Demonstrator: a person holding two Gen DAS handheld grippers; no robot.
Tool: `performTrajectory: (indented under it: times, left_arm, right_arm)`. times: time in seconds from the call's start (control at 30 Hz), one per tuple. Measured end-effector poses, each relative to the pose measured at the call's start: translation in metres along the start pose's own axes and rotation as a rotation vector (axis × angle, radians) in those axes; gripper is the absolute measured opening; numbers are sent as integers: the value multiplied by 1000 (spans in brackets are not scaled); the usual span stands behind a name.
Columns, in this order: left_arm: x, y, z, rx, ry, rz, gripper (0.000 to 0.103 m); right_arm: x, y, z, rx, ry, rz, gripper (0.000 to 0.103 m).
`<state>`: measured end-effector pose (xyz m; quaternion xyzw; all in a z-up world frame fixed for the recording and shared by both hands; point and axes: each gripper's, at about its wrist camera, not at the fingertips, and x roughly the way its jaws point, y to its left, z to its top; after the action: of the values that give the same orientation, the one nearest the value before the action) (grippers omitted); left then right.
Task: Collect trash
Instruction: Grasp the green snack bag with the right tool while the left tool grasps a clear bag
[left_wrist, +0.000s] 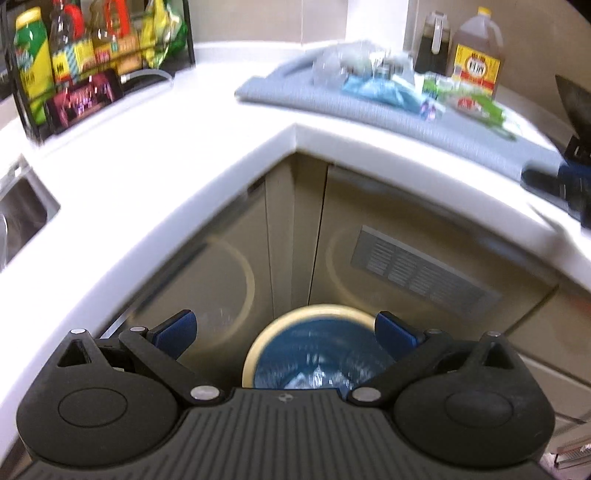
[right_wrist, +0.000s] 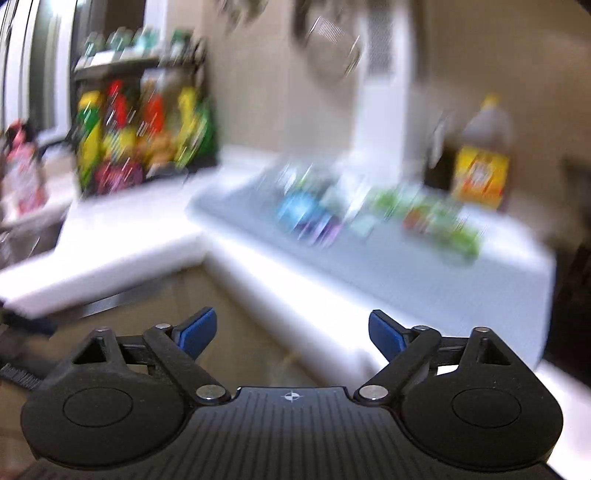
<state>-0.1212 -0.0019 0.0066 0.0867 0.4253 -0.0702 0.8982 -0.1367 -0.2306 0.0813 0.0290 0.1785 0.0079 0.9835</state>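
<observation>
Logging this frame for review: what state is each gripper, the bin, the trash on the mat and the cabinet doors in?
left gripper: open, empty, above the bin.
right gripper: open, empty.
trash bin: open-topped, blue liner inside.
trash pile: lying on the grey mat, uncollected.
cabinet doors: shut.

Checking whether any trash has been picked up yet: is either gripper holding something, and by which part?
Nothing is held. The left gripper is open over the trash bin, and the right gripper is open with only cabinet and counter edge behind its gap.

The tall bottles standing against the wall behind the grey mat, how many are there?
2: a dark bottle nearer the corner, and a yellow-labelled jug beside it, toward the counter's end. More may be hidden.
</observation>
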Motion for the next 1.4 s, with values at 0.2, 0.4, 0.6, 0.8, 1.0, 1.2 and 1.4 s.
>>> performTrajectory:
  times: [0.2,0.4,0.6,0.8,1.0,1.2,1.4]
  left_arm:
    - [-8,-10,35,45,-52,51,103]
    - [-9,-16,75,57,-95,58,103]
    - [-4,-27,132,56,-200,58,103]
    - [27,-36,205,-18,-225,7,103]
    - [87,-49,275,-74,-194,-123,103]
    - [158,-63,307,-93,-86,-166,103]
    - [178,-68,308,-99,-47,-157,61]
  right_arm:
    - [47,-54,40,-19,-130,-176,98]
    - [122,-96,68,36,-95,-240,99]
    - [191,-109,79,89,13,-241,100]
    - [226,-130,76,241,103,-253,100]
    - [238,-147,69,341,142,-247,100]
    - [241,-149,68,349,140,-252,100]
    - [236,-150,68,353,108,-230,65]
